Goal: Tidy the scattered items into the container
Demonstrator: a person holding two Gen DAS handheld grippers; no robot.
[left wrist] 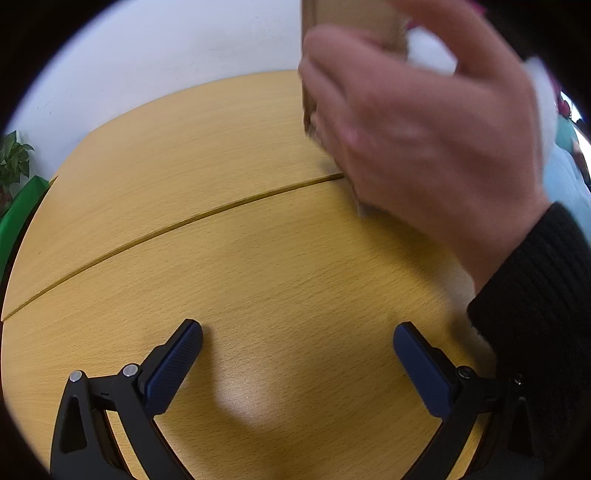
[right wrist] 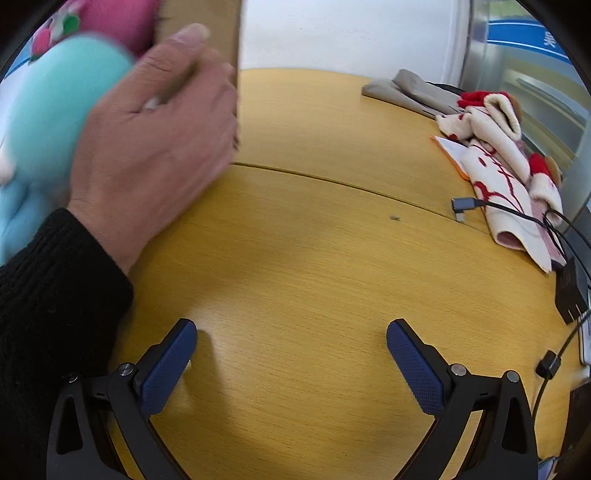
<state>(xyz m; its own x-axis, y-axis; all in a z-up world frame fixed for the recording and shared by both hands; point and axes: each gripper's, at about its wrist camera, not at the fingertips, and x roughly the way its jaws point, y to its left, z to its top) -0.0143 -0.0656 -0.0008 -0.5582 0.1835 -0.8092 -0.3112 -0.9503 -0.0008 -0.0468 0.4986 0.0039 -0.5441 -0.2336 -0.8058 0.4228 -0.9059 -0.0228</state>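
A bare hand in a black sleeve grips the wall of a cardboard box standing on the wooden table. In the right wrist view the same hand holds the box, with turquoise and pink soft toys behind it. My left gripper is open and empty above the table, near the box. My right gripper is open and empty over the table. A cream and red cloth item lies at the right.
A grey folded pouch lies at the far right of the table. A USB cable and black devices sit along the right edge. A green object and a plant stand off the left edge.
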